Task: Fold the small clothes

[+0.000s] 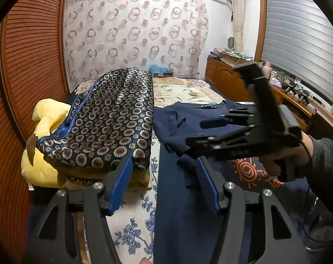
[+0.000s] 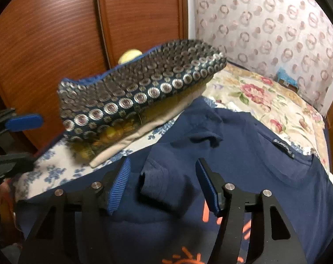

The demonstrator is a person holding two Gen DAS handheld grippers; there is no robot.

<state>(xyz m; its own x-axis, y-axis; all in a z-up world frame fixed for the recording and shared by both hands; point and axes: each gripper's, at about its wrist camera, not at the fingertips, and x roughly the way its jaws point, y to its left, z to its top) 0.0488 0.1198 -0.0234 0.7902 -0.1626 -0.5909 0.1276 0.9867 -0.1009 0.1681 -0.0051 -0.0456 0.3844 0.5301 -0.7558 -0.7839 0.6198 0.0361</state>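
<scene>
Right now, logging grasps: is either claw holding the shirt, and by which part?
Nothing is held. The left claw and the right claw are both open above the shirt, gripping no part of it.

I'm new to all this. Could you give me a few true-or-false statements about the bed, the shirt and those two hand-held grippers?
1. The navy T-shirt lies spread on the bed. True.
2. The right hand-held gripper is clamped on a sleeve. False: its jaws are open, holding nothing.
3. The T-shirt has an orange print. True.
4. The left hand-held gripper grips the patterned cushion. False: it is open and apart from it.
5. The cushion is plain white. False: it is dark with round motifs.
</scene>
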